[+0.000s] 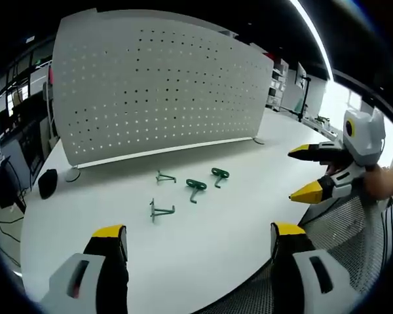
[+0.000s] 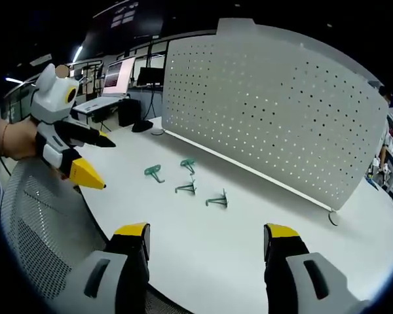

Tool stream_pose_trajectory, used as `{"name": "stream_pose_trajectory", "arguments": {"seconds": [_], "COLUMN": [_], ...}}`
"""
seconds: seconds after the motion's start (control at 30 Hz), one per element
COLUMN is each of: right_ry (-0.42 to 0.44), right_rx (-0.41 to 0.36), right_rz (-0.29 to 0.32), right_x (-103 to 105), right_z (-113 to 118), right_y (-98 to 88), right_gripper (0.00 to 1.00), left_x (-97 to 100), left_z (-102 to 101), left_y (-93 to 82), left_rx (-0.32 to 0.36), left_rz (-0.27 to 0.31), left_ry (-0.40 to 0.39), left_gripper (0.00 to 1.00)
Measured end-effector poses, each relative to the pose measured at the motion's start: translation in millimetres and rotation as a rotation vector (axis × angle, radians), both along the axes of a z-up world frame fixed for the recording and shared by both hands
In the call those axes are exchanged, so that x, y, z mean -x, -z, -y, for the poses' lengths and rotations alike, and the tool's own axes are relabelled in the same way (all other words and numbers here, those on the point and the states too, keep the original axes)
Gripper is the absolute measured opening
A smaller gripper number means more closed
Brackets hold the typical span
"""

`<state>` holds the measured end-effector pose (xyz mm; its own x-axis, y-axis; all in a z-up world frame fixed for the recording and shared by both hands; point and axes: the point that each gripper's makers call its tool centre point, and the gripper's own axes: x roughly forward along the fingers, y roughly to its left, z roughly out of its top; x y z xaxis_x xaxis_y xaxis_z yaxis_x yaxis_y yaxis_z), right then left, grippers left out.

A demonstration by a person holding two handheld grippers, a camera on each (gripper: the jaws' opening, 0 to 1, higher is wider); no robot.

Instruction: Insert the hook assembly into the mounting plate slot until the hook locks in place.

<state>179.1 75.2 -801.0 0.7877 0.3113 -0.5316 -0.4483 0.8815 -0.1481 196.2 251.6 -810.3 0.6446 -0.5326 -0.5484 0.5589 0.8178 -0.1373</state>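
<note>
both grippers' jaws wide open, empty | four green hooks (image 1: 187, 190) loose on worktop (image 1: 203, 248) | grab one by the shank, prongs facing pegboard (image 1: 157, 91)

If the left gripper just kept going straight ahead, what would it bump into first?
Probably the green hooks lying on the table, if it runs low; above them, the upright pegboard behind. The left gripper is open, and depth is hard to judge.

white table (image 1: 203, 248) | mesh chair (image 2: 33, 229) | black obj. on table (image 1: 47, 182)
</note>
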Motion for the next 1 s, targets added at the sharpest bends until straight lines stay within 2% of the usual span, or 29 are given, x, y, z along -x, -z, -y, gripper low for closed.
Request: {"name": "stream_pose_trajectory", "arguments": {"seconds": [0.6, 0.9, 1.0], "right_ry": [0.006, 0.012, 0.015], "right_rx": [-0.008, -0.018, -0.022], "right_rz": [0.005, 0.008, 0.009], "right_x": [0, -2, -3], "right_z": [1, 3, 3], "right_y": [-2.0, -2.6, -3.3], "right_gripper": [0.68, 0.67, 0.67], "left_x": [0.2, -2.3, -4.6], "left_z": [-1, -4, -8], "left_y": [3.3, 9.9, 15.3], "left_rx": [-0.030, -0.027, -0.024], "left_rz": [-0.005, -0.058, -0.099], "left_ry": [0.001, -0.028, -0.048], "left_gripper": [0.92, 0.86, 0.85]}}
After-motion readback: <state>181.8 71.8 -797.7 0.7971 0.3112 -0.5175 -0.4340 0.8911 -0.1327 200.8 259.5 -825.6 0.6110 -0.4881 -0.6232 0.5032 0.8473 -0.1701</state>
